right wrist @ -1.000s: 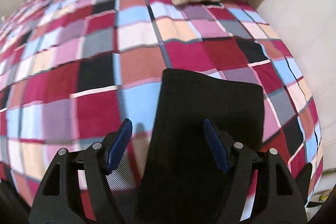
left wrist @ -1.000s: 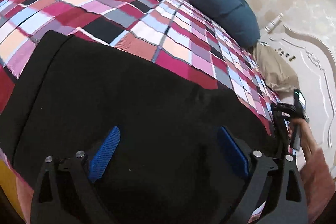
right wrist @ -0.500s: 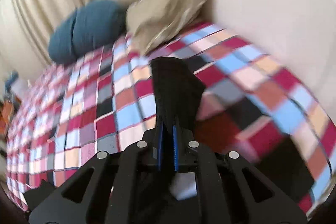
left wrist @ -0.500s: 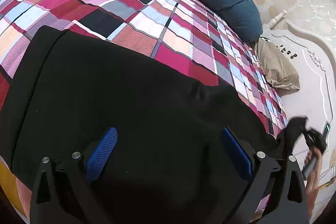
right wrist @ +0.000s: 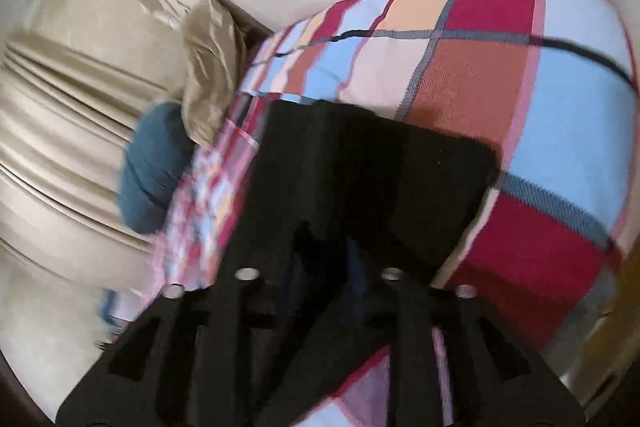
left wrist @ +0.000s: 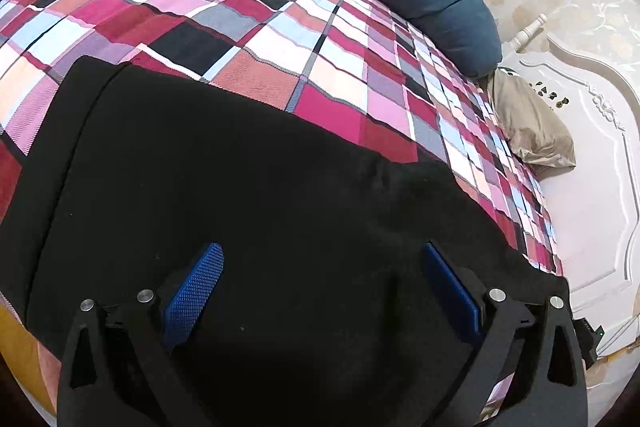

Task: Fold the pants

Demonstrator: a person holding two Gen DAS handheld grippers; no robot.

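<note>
Pants [left wrist: 248, 195], black, are spread flat on the checked bed [left wrist: 256, 11], their long axis running from the near left corner away toward the headboard side at the right. The left gripper [left wrist: 320, 291] is held spread wide just above the middle of the cloth, gripping nothing. The right gripper [right wrist: 324, 259] is seen opening at the leg end [right wrist: 376, 163]; whether cloth is pinched cannot be told.

pants [left wrist: 240, 187]: matt black cloth, smooth, soft
bedspread [left wrist: 280, 27]: woven checked cloth, fine ribbed weave, matt
far pillow [left wrist: 440, 7]: teal cloth, matt
tan pillow [left wrist: 528, 123]: cloth with a slight sheen, creased
headboard [left wrist: 592, 147]: white, glossy, carved
left gripper [left wrist: 320, 287] pads [left wrist: 194, 291]: blue, finely knurled; frame matt black plastic, metal screws
</note>
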